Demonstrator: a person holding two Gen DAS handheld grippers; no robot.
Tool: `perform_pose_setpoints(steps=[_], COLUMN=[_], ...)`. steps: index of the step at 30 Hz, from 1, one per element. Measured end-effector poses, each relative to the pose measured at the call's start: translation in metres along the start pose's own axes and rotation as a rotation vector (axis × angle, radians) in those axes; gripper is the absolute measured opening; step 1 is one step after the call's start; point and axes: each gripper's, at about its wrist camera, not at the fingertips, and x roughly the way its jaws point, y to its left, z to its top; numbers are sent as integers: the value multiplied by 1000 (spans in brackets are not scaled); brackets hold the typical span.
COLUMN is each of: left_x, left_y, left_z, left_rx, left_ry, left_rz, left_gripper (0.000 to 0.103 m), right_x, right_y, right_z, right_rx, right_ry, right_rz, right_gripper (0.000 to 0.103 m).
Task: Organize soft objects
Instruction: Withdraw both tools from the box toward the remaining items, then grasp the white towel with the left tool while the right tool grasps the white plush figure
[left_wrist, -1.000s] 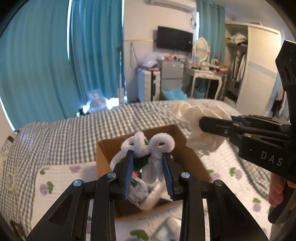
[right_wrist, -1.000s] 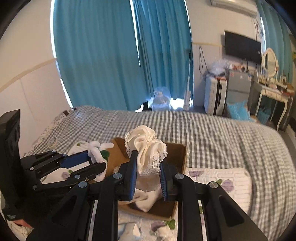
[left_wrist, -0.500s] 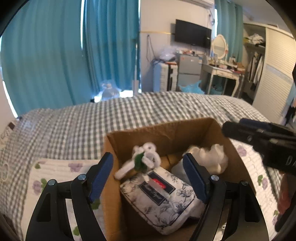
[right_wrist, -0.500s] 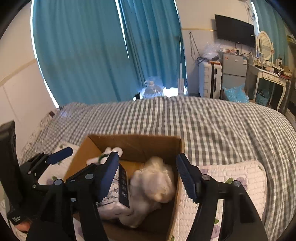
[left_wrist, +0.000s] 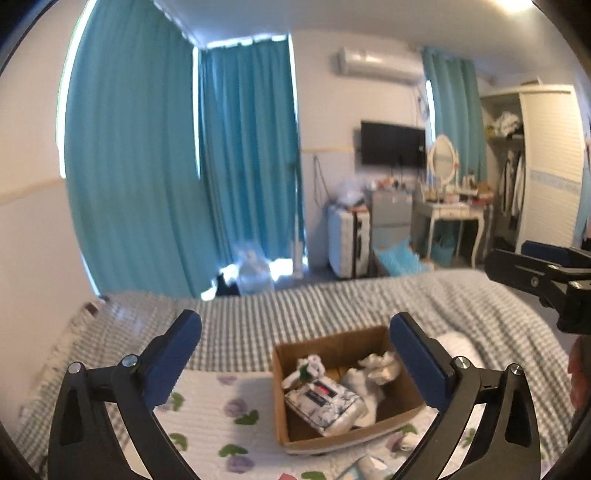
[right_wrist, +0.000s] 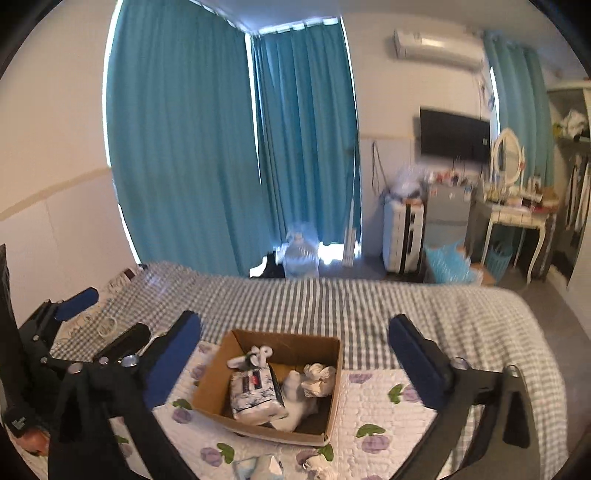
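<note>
An open cardboard box (left_wrist: 332, 341) (right_wrist: 295, 345) stands on the bed, below and ahead of both grippers. In it lie a white fuzzy flower toy (left_wrist: 309, 365) (right_wrist: 255, 357), a cream lace cloth (left_wrist: 380, 369) (right_wrist: 319, 378) and a floral tissue pack (left_wrist: 325, 404) (right_wrist: 255, 397). My left gripper (left_wrist: 293, 321) is high above the box, its jaws opening wide with nothing between them. My right gripper (right_wrist: 293, 320) is also raised, its jaws opening and empty. A finger (left_wrist: 535, 271) of the right gripper shows at the right edge of the left wrist view.
The box rests on a white quilt with purple flowers (left_wrist: 221, 406) over a grey checked bedspread (right_wrist: 369, 299). Small white and blue items (right_wrist: 266, 465) lie on the quilt in front of the box. Teal curtains (right_wrist: 184, 147) and a dressing table (right_wrist: 517, 218) stand beyond the bed.
Both grippers opened and let go: the flower toy and the lace cloth now lie in the box. Both grippers have since risen and pulled back, so the box looks smaller and lower.
</note>
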Motion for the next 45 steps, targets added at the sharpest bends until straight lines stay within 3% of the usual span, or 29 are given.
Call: perform_pose_setpoints(steps=[8,16,28,34,36,45], left_x=[-90,-97,-7,23,31,71], left_y=[5,10,18,9,2,-6], left_z=[4,-35,-178,-232,-246,-284], left_rx=[0,-9,-108,-109,-83,-115], left_ry=[-71,-6,325,431,442,577], left_rz=[45,49,69,61,60,-43], left_gripper=[103,103,103,103,103,103], right_x=[-97,-120,-21,39,59,134], right_y=[30,45,27,24,27,38], right_z=[3,-47,-157,-204,-217,-265], right_rx=[-54,-88,-39,-30,-32,-1], right_ry=[-53,-2,262,364,402,554], right_rz=[3,29,-7,8,22,85], right_gripper=[103,103,103,102,91,66])
